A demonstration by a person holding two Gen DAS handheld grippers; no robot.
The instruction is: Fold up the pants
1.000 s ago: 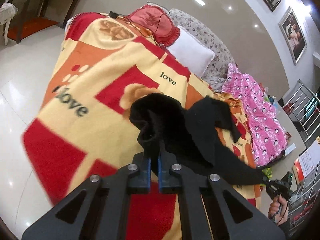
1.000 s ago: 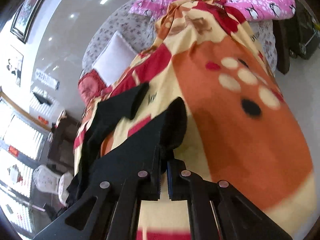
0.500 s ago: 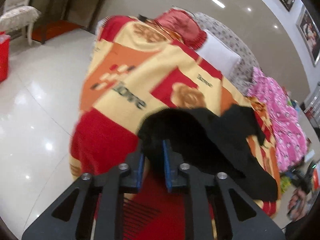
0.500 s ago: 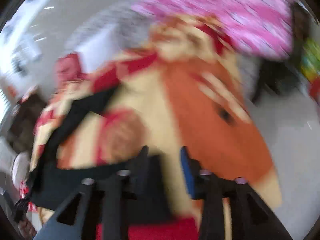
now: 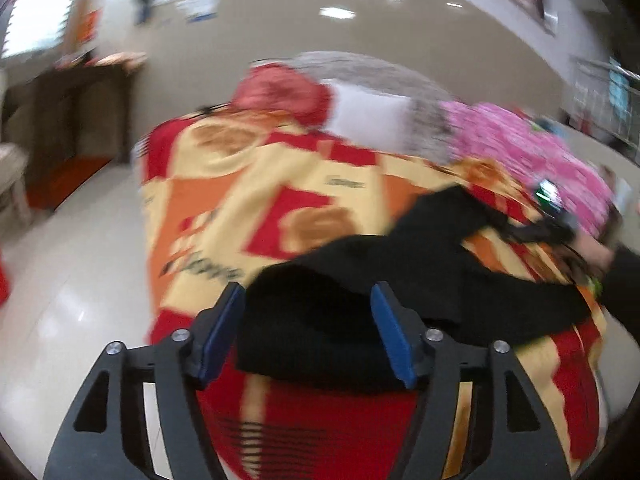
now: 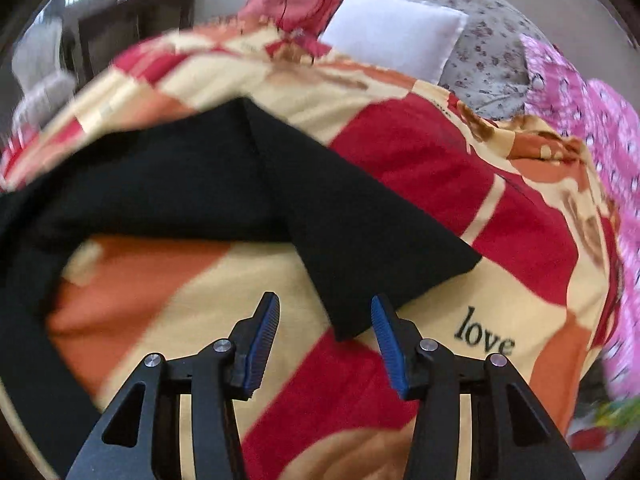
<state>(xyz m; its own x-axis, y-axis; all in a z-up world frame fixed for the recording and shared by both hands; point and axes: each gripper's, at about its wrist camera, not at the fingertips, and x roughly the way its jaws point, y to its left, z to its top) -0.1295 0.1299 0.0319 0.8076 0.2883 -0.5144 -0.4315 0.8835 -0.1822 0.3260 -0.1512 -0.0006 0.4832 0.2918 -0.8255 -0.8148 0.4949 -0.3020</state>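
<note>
A bed takes up most of both views, covered by a red, orange and cream blanket printed with the word "love". At its far end lie a white pillow, a red cushion beside it, a grey floral cover and a pink patterned quilt along the right edge. A dark cabinet stands against the wall past the tiled floor.

The black pants lie spread on the blanket. In the left wrist view, which is blurred, their long axis seems to run across the bed from the near corner toward the right gripper. In the right wrist view one leg end points down toward the camera.

The left claw is wide apart, with a bunched end of the pants between its blue pads, not pinched. The right claw is also wide, the leg's corner lying just between its tips.
</note>
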